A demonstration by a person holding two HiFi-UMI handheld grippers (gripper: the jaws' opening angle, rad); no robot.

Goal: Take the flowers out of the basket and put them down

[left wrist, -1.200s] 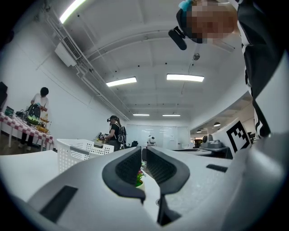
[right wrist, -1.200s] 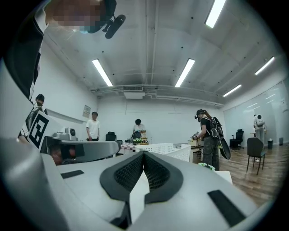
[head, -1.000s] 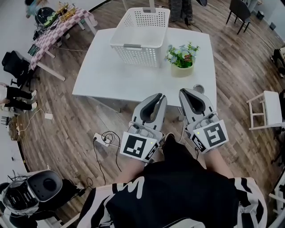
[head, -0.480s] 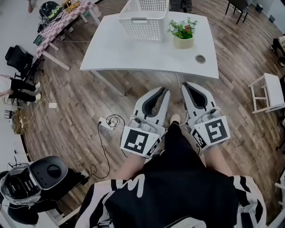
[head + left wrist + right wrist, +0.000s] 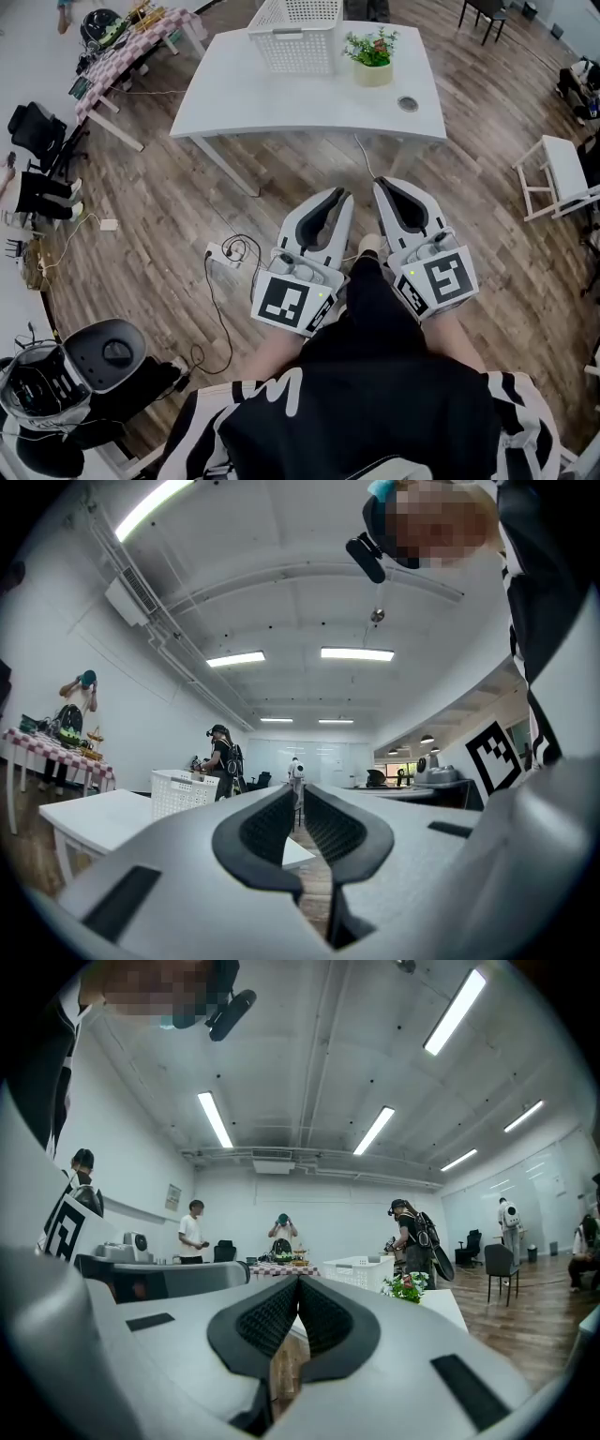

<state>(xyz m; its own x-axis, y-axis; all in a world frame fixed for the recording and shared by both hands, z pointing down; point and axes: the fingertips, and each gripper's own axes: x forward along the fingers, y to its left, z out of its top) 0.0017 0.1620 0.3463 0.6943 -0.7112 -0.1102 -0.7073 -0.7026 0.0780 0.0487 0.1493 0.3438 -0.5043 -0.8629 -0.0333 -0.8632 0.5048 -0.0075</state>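
- The left gripper [image 5: 336, 199] is low in the centre of the head view, over wooden floor [image 5: 169, 216], pointing up the frame at the table [image 5: 281, 94].
- In the left gripper view its jaws are drawn close, with only a thin slit between the pads and nothing in it [image 5: 299, 794].
- The right gripper [image 5: 384, 190] is just beside it on the right, also over floor and apart from the table.
- In the right gripper view its jaws meet at the tips, and it holds nothing [image 5: 298, 1283].
- The flowers [image 5: 372, 52], in a pale pot, stand upright on the table at the top centre of the head view.
- They are outside the basket [image 5: 295, 28], just to its right.
- The white basket sits at the table's far edge and is cut off by the top of the frame.
- The right gripper view shows the flowers [image 5: 405, 1286] right of centre, with the basket [image 5: 361, 1269] just to their left.
- The left gripper view shows the basket [image 5: 178, 791] at left centre on the table [image 5: 94, 817]; the flowers cannot be made out there.
- A small round thing [image 5: 408, 103] lies on the table near its right front corner, below the flowers.
- A white chair [image 5: 553, 173] stands at the right edge.
- A power strip [image 5: 217, 253] with its cable lies on the floor left of the left gripper.
- A checked table [image 5: 131, 47] stands in the upper left corner.
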